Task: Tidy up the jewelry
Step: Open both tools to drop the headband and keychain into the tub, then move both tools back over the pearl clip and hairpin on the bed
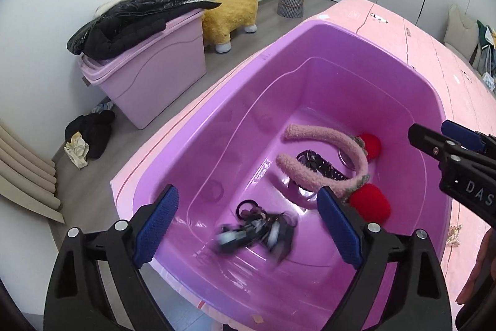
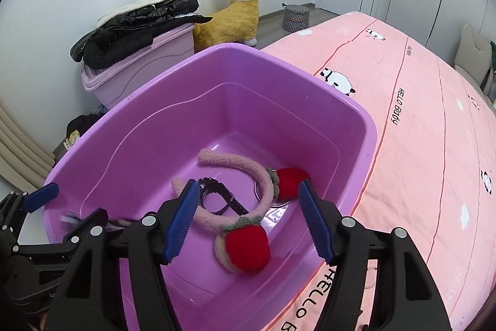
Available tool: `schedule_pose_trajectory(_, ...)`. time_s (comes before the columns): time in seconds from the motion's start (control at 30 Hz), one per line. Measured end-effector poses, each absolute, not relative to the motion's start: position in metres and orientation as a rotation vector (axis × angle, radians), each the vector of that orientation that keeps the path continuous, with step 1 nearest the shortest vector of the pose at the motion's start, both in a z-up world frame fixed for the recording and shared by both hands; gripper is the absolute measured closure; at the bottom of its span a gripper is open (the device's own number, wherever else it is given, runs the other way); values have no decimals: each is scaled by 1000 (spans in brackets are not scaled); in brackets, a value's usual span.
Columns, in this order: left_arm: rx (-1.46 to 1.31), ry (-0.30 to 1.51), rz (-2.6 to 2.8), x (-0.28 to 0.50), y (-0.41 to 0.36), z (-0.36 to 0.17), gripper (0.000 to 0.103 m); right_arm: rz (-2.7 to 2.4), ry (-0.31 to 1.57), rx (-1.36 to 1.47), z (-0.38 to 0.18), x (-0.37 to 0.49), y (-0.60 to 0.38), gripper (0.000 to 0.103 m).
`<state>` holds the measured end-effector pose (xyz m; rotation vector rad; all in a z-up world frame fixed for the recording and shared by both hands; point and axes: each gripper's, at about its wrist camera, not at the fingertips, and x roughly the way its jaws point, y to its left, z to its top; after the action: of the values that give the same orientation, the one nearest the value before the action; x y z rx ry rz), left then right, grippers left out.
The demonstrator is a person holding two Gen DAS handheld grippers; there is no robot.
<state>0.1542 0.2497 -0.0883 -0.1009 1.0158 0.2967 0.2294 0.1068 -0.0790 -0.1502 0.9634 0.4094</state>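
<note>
A purple plastic bin sits on a pink bed. In it lie a pink fuzzy headband with red pompoms, a black wristwatch, a metal ring and a blurred black and silver bundle of jewelry, which looks in mid-fall. My left gripper is open above the bin's near end, over that bundle. My right gripper is open and empty above the bin; it also shows at the right edge of the left wrist view.
The pink bedspread has panda prints. A pearl-like piece lies on the bed right of the bin. On the floor stand a lidded purple bin with black jackets, a yellow alpaca toy and a checked stool.
</note>
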Motion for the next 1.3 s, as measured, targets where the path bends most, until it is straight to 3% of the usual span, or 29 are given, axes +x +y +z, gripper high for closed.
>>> schedule_pose_trajectory(1.3, -59, 924, 227, 100, 190, -37, 14, 400, 916, 11, -51, 164, 29, 39)
